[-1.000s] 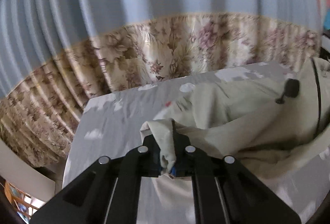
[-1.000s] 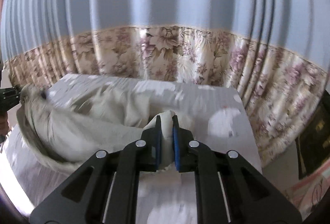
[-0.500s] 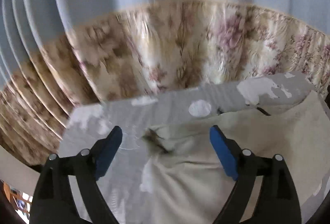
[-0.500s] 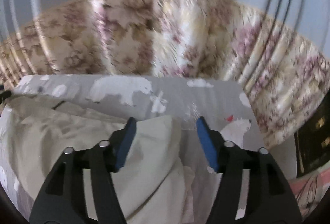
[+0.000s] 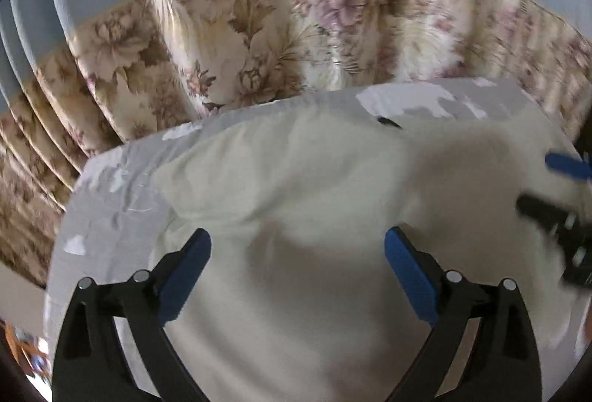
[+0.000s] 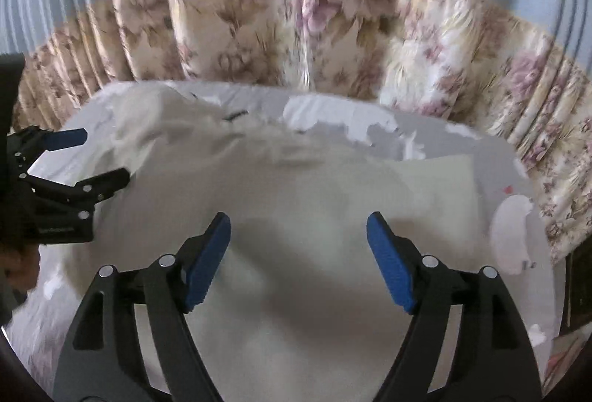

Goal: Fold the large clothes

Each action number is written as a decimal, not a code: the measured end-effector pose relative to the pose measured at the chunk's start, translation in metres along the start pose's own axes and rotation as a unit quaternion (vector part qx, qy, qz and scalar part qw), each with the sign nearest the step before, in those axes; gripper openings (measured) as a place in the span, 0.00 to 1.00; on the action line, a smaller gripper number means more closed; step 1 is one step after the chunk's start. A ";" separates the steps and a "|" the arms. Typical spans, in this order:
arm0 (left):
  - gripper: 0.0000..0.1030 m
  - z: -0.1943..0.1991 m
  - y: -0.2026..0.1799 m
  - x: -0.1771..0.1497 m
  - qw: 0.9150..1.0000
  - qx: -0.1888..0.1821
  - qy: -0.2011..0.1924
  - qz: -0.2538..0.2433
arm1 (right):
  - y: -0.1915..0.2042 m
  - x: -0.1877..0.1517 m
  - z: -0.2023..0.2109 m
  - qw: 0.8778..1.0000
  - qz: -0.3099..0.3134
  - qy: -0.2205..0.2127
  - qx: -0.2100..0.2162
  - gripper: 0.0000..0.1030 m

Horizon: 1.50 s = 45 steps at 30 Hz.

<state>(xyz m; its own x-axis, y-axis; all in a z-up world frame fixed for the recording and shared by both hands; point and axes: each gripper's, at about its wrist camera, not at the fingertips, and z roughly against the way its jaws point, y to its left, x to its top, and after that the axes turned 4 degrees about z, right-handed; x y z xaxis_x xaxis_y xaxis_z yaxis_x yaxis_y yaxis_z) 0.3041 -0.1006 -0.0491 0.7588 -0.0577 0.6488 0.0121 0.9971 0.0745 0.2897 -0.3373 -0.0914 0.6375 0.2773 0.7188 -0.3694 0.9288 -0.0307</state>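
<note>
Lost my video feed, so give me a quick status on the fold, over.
Left gripper open, right gripper open, both above the cloth. Cream garment lying spread on grey bedsheet. Nothing in the way.

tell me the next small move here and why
Probably lower both grippers to pinch the garment at its near edge for another fold. The left gripper and right gripper are open and hold nothing, with the cloth lying loose on the bed.

A second ago both the left gripper [image 5: 298, 265] and right gripper [image 6: 299, 254] pinched the cream garment [image 5: 314, 187]; now both gape, the garment spread flat across the bed [image 5: 107, 202].
</note>
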 end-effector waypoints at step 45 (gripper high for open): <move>0.98 0.020 -0.050 -0.030 1.000 0.010 -0.023 0.013 | -0.149 -0.091 -0.023 0.998 -0.055 0.030 0.015 0.68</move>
<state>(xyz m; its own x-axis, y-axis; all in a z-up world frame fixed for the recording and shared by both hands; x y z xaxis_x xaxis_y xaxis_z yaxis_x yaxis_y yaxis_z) 0.2672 -0.1496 -0.0569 0.7282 -0.0349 0.6845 -0.0199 0.9972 0.0721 0.3022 -0.4950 -0.1684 0.7140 0.1889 0.6741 -0.3146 0.9468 0.0679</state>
